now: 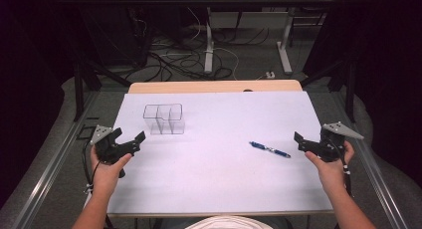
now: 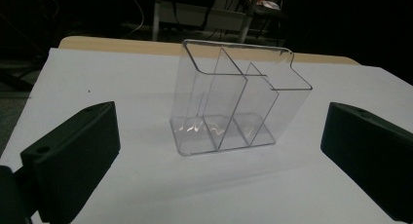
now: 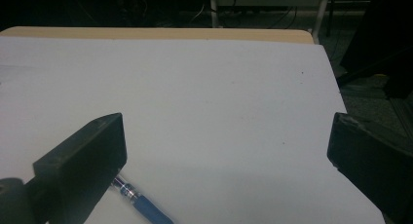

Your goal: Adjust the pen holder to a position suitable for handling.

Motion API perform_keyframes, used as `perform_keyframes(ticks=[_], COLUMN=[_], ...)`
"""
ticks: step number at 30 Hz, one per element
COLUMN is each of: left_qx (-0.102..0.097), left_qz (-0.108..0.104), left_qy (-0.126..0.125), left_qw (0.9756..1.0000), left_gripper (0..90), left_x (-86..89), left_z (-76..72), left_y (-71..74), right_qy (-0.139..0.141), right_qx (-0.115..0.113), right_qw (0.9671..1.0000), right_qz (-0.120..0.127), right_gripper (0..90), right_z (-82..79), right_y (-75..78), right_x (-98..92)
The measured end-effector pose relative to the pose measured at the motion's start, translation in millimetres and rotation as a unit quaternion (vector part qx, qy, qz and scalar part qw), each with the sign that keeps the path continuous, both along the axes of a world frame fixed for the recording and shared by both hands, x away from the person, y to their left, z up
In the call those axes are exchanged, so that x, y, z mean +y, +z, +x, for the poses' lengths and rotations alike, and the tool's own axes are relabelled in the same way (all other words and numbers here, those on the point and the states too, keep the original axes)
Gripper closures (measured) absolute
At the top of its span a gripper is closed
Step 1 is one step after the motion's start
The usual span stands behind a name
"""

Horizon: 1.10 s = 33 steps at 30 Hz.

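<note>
Start of the job, by the look of it: blue pen (image 1: 269,150) lying right of centre on the white counter (image 1: 219,189), clear divided holder (image 1: 164,119) standing far left. Left hand-held gripper (image 1: 129,139) and right hand-held gripper (image 1: 304,142) both wide and empty. Next, probably closing the right one on the pen's barrel.

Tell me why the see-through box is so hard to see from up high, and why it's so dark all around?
In the high view the clear organizer shows as faint outlines against the bright white table, and the room behind is dim. In the left gripper view it is closer, so its edges and base catch small glints. In the right gripper view the blue pen lies in shadow, slightly blurred, beside a black jaw.
</note>
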<state>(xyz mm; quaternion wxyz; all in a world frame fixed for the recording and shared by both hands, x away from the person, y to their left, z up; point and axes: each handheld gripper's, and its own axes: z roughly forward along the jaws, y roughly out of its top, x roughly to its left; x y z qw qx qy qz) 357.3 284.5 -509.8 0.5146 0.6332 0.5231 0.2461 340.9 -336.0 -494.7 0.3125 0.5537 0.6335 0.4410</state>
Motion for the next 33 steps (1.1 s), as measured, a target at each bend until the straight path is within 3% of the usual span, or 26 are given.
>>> perform_keyframes(ticks=[1,8,13,14,15,23,30,31,33], left_qx=[0.003,0.009,0.008,0.01,0.01,0.02,0.042,0.048,0.056], left_qz=[0.001,-0.001,-0.004,-0.01,-0.01,-0.013,-0.016,-0.017,-0.021], left_qy=[0.002,0.009,0.013,0.015,0.015,0.015,0.023,0.02,0.018], left_qw=[1.0,0.9999,0.9999,0.9998,0.9998,0.9996,0.9987,0.9985,0.9981], left_gripper=[0.8,8.3,15.9,15.9,15.9,23.6,32.4,33.4,36.0], left_x=[0.3,2.2,4.6,4.9,4.9,5.5,2.0,1.7,1.3], left_z=[1.2,8.4,14.8,18.1,18.1,30.3,45.1,46.8,50.7], left_y=[0.1,5.7,13.6,17.2,17.2,31.5,36.2,36.3,35.7], right_qy=[-0.001,0.001,0.004,0.001,0.008,0.013,0.015,0.008,0.014], right_qx=[0.01,0.024,0.027,0.008,0.021,0.021,0.027,0.011,0.015], right_qw=[0.9999,0.9997,0.9996,1.0,0.9997,0.9997,0.9995,0.9999,0.9998], right_qz=[-0.002,-0.005,-0.006,-0.005,-0.009,-0.006,-0.006,-0.001,-0.006], right_gripper=[0.8,2.8,5.3,5.6,5.7,7.2,9.3,9.6,10.3], right_z=[-0.7,1.8,1.5,3.7,2.4,2.3,2.8,4.3,3.8], right_y=[-0.3,-6.0,-6.2,-8.6,-7.2,-7.1,-8.0,-9.8,-9.3], right_x=[-0.1,0.2,1.1,2.3,1.6,4.8,5.1,6.7,5.9])
